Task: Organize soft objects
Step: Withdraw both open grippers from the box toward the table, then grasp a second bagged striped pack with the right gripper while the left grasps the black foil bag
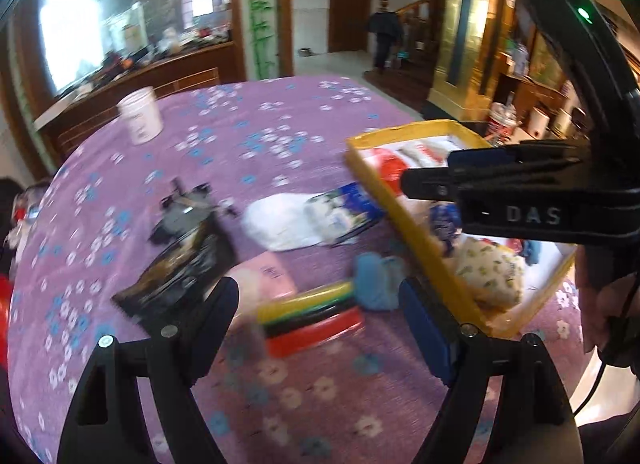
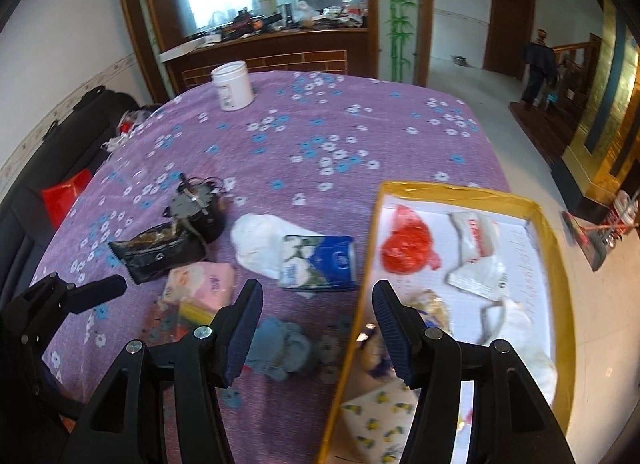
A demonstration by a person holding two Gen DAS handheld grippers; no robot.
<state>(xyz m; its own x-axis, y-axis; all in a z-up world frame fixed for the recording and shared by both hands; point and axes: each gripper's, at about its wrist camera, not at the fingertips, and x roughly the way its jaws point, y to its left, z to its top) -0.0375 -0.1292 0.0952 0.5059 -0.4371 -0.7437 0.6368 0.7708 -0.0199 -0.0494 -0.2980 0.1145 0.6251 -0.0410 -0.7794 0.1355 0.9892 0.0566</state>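
A yellow-rimmed tray (image 2: 546, 223) sits at the right edge of the counter (image 2: 320, 135), which is covered by a purple flowered cloth. Inside the tray lie a crumpled red plastic bag (image 2: 406, 246), white plastic bags with red print (image 2: 478, 242), a white pack patterned with small yellow-green prints (image 2: 378, 422) at the near end, and further soft pieces too blurred to tell apart. A white tub (image 2: 233, 85) stands upright near the far left edge of the counter; what it holds cannot be seen.

Outside the tray, on the cloth, lie a blue-and-white tissue pack (image 2: 320, 262) touching a white bag (image 2: 256, 240), a pink tissue pack (image 2: 202, 284), a black pouch (image 2: 156, 254), a dark round device (image 2: 196, 209), a blue cloth (image 2: 280, 346) just beside the tray's left wall, and a striped yellow, black and red bundle (image 1: 310, 318).

The left tool (image 1: 320, 304) stands well open over the striped bundle and the blue cloth, with nothing gripped. The right tool (image 2: 318, 304) is about half open, straddling the tray's left wall above the blue cloth, its pads pressing on nothing.
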